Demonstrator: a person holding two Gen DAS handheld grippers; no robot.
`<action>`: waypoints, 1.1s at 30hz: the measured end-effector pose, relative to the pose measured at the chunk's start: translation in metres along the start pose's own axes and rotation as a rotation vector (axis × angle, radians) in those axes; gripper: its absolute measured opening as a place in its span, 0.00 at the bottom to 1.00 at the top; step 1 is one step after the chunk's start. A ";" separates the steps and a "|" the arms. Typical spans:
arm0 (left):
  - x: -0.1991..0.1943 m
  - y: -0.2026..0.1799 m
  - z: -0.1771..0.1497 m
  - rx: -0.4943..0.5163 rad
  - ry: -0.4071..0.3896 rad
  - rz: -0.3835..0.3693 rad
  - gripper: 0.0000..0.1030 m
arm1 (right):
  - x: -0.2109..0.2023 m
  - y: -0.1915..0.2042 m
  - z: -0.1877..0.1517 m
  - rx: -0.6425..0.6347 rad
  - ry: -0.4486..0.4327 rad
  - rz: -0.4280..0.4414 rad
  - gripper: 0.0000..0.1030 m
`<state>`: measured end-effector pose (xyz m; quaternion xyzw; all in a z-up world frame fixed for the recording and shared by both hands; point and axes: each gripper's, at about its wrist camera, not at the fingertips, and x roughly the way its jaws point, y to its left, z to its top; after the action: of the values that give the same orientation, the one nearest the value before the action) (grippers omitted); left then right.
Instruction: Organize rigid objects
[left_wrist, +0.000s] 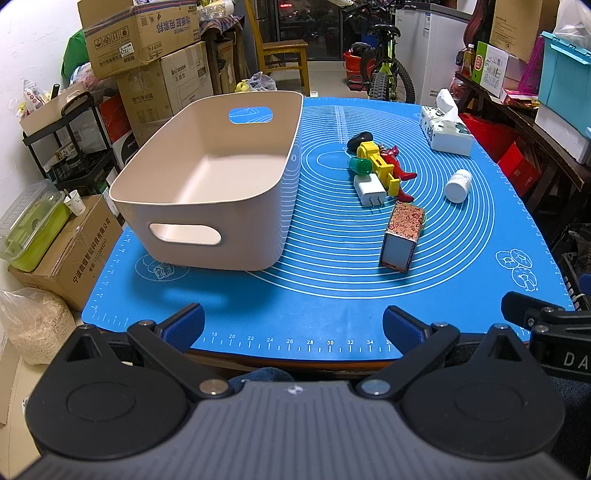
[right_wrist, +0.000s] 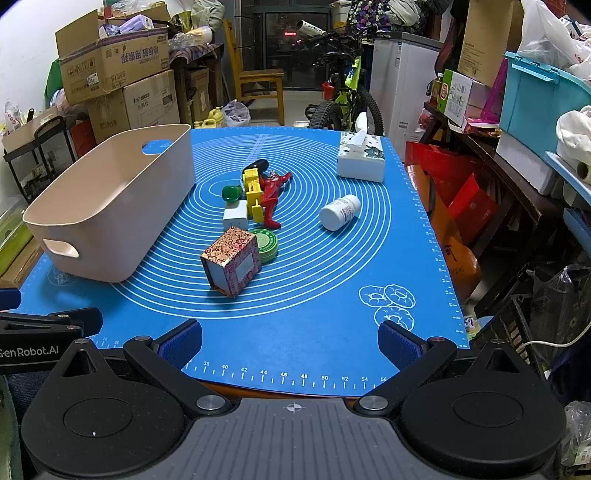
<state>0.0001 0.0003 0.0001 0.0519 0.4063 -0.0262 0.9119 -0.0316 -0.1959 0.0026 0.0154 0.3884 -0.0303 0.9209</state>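
Currently both claws idle over the mat's near edge: left gripper (left_wrist: 293, 325) and right gripper (right_wrist: 290, 341) each spread wide, blue pads (right_wrist: 181, 343) holding nothing. Ahead on the blue mat (right_wrist: 325, 314), the beige bin (left_wrist: 207, 177) sits empty on the left; right of it lies a cluster: patterned box (right_wrist: 231, 266) tilted against a green tin (right_wrist: 265, 243), white charger (right_wrist: 234, 218), yellow toy (right_wrist: 254, 195), red figure (right_wrist: 271, 195), green cap (right_wrist: 231, 192), black oval piece (right_wrist: 258, 165). White pill bottle (right_wrist: 340, 212) lies on its side apart to the right, tissue box (right_wrist: 362, 157) at the far corner.
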 end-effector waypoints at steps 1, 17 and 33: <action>0.000 0.000 0.000 0.000 0.000 0.000 0.98 | 0.000 0.000 0.000 0.000 0.000 0.001 0.98; 0.000 0.004 0.004 -0.016 0.029 0.007 0.98 | -0.003 0.006 0.010 -0.033 0.015 0.037 0.98; 0.010 0.074 0.095 -0.070 -0.039 0.040 0.99 | 0.018 0.022 0.091 -0.028 -0.078 0.051 0.98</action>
<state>0.0834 0.0623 0.0607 0.0277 0.3878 0.0053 0.9213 0.0470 -0.1794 0.0535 0.0112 0.3520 -0.0020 0.9359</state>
